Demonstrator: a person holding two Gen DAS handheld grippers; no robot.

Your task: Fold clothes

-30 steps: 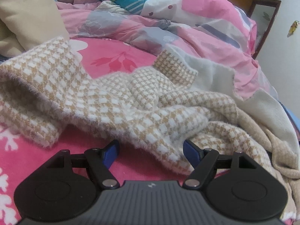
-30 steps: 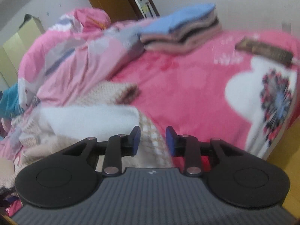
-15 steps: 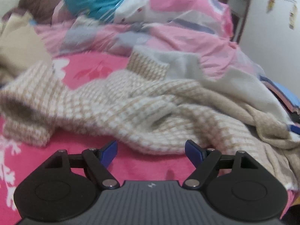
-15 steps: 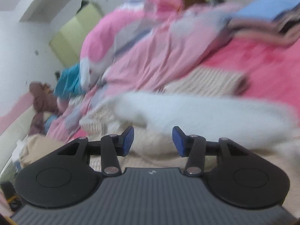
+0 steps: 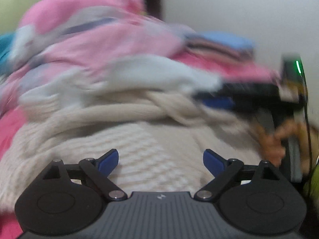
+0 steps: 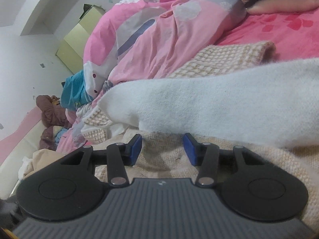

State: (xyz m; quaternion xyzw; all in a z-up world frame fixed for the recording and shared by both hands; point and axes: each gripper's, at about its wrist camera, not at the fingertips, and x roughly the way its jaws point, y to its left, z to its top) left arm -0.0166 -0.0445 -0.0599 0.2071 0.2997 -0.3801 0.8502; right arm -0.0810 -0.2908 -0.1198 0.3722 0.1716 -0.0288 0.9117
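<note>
White walls (image 6: 24,63), a yellow-green cabinet (image 6: 79,37), perhaps wooden.

Left wrist view is sitting low and close over the cream knit garment (image 5: 139,139), facing across the bed toward the white wall, heavily blurred. Right wrist view is hugging the same garment (image 6: 229,107), facing the pink quilt (image 6: 159,39) and far corner. Both are sharing garment, quilt (image 5: 89,39) and folded stack (image 5: 223,43)

Beyond your tongs lay a crumpled pink quilt (image 6: 159,39) on the bed's pink sheet (image 6: 279,29); farther left stood a yellow-green cabinet (image 6: 77,39) against the white wall (image 6: 20,69).
</note>
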